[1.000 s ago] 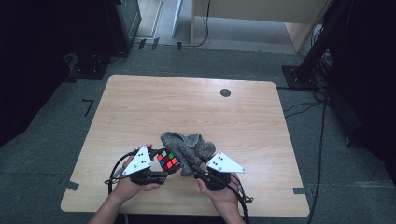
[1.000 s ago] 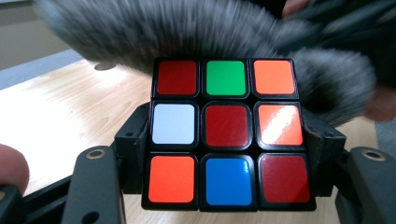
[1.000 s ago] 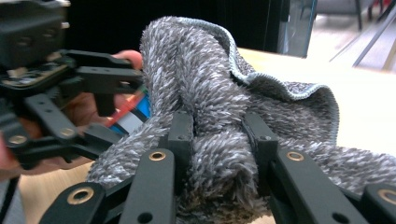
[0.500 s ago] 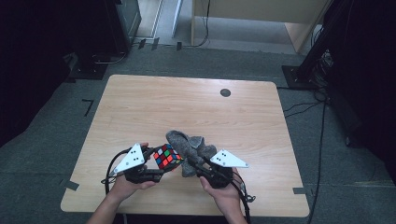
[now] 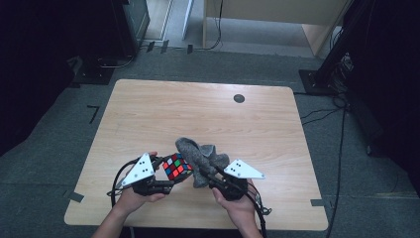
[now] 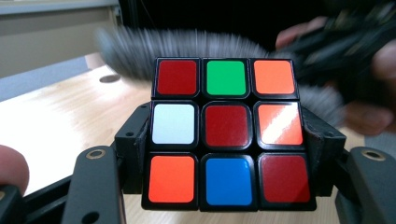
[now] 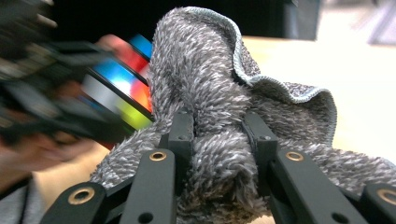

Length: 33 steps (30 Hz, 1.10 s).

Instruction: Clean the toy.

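A scrambled puzzle cube (image 5: pixel 177 166) with coloured stickers is clamped between the jaws of my left gripper (image 5: pixel 171 174), held above the near part of the wooden table (image 5: pixel 198 114). In the left gripper view the cube (image 6: pixel 226 133) faces the camera, pinched at its sides by both black jaws. My right gripper (image 5: pixel 205 173) is shut on a bunched grey fluffy cloth (image 5: pixel 202 154). The cloth lies against the cube's right side. In the right gripper view the cloth (image 7: pixel 210 98) bulges between the jaws, and the cube (image 7: pixel 119 84) shows blurred to the left.
A small dark round mark (image 5: pixel 239 98) sits near the table's far edge. Cables trail from both grippers over the near edge. Grey floor surrounds the table, with dark equipment stands at the far left and right.
The cloth and right gripper have shifted slightly against the cube. The left gripper has tilted the cube a little. Both grips are unchanged.
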Each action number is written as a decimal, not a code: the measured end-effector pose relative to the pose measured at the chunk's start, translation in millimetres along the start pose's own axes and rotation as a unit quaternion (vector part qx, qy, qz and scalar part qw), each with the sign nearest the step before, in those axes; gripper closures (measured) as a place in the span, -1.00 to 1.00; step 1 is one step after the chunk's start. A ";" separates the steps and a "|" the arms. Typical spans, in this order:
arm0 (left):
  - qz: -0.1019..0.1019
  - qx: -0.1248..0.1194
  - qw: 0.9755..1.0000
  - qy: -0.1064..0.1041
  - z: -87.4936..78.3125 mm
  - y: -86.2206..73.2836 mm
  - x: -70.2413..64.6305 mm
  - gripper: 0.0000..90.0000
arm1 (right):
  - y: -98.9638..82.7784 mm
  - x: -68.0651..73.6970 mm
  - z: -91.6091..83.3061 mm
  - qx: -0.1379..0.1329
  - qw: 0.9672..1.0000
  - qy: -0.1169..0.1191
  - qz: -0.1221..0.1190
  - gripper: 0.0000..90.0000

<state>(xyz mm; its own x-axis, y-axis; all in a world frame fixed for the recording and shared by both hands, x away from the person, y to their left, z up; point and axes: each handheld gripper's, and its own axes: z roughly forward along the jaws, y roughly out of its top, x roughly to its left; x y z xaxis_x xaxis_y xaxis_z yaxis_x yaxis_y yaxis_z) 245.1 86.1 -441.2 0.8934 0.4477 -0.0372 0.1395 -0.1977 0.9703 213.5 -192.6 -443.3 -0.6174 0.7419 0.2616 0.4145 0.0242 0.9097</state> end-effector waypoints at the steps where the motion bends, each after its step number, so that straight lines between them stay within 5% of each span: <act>1: -0.001 0.000 1.000 0.001 -0.4 0.0 1.0 -0.24 | -0.4 -3.0 0.0 0.008 1.000 -0.006 0.005 0.57; 4: 0.013 0.026 1.000 0.009 5.2 -4.3 -1.2 -0.24 | 4.6 -3.5 -6.0 -0.021 0.999 0.034 0.025 0.56; 9: 0.024 0.032 0.999 -0.006 13.5 -5.1 -11.1 -0.24 | 13.7 15.8 -11.8 -0.050 0.996 0.065 -0.017 0.56; 12: 0.023 0.027 0.999 0.006 11.1 -3.4 -9.8 -0.24 | 7.5 13.5 -6.9 -0.041 0.997 0.053 -0.038 0.56; 16: 0.009 0.011 1.000 0.008 5.2 -2.5 -3.3 -0.24 | -0.5 -7.2 -4.1 -0.012 1.000 0.018 -0.007 0.56; 18: 0.011 0.017 1.000 0.011 6.6 -3.5 -3.3 -0.24 | 1.5 -7.8 -6.9 -0.021 1.000 0.020 0.005 0.56; 23: 0.033 0.045 0.998 0.017 17.3 -7.5 -12.0 -0.24 | 13.8 16.5 -13.4 -0.055 0.997 0.054 -0.030 0.56; 26: 0.037 0.043 0.998 0.017 16.8 -5.8 -14.4 -0.24 | 11.7 20.3 -9.4 -0.044 0.996 0.064 -0.051 0.55; 28: 0.039 0.040 0.998 0.021 14.3 -4.0 -13.8 -0.24 | 7.9 14.5 -6.4 -0.039 0.996 0.070 -0.035 0.54; 31: 0.020 0.017 1.000 0.016 7.0 -0.6 -8.2 -0.24 | 2.1 1.4 -1.4 -0.008 0.999 0.031 -0.033 0.54; 33: 0.016 0.010 1.000 0.015 4.5 0.0 -5.8 -0.24 | 0.8 -6.5 -1.8 0.003 1.000 0.018 -0.008 0.55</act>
<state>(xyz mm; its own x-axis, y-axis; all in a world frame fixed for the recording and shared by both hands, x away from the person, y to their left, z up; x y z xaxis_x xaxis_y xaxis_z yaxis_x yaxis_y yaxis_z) 241.8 79.7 -442.1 0.8843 0.4669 0.0005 0.1202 -0.2288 0.9660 216.6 -198.6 -443.6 -0.6473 0.7173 0.2580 0.4082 0.0404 0.9120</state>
